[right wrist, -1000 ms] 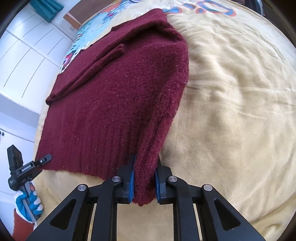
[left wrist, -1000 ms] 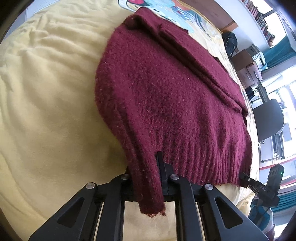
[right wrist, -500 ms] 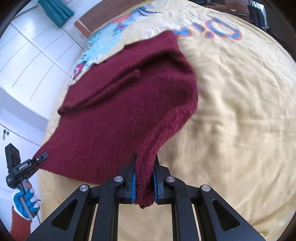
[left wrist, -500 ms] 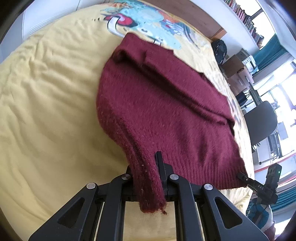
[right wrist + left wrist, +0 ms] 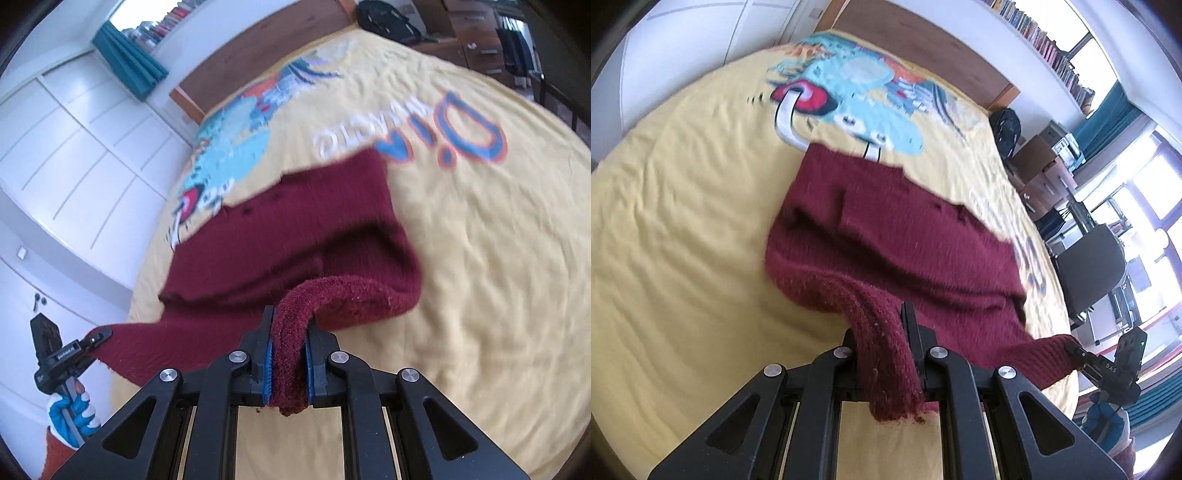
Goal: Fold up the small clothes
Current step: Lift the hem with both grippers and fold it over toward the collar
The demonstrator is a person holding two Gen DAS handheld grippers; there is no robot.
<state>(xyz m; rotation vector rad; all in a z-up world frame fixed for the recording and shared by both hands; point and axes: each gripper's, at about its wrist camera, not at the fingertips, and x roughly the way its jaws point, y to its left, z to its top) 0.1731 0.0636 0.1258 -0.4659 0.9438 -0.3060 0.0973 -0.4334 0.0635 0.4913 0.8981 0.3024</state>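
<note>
A dark red knit sweater (image 5: 894,240) lies on a yellow bedspread (image 5: 683,221), its near hem lifted off the bed. My left gripper (image 5: 882,332) is shut on the hem's left corner, the ribbed knit hanging out between the fingers. My right gripper (image 5: 290,332) is shut on the hem's right corner of the sweater (image 5: 314,229), between blue pads. Each gripper shows in the other's view: the right gripper (image 5: 1075,349) and the left gripper (image 5: 99,334). The sweater's far part rests flat on the bedspread (image 5: 480,258).
The bedspread carries a colourful cartoon print (image 5: 849,88) and lettering (image 5: 424,140) beyond the sweater. A wooden headboard (image 5: 923,48) stands at the far end. White wardrobe doors (image 5: 55,147) are on one side; a black chair (image 5: 1093,266) and drawers (image 5: 1041,173) on the other.
Both grippers have risen and moved forward with the hem, lifting it off the bed toward the sweater's far end. More of the bedspread and room shows now.
</note>
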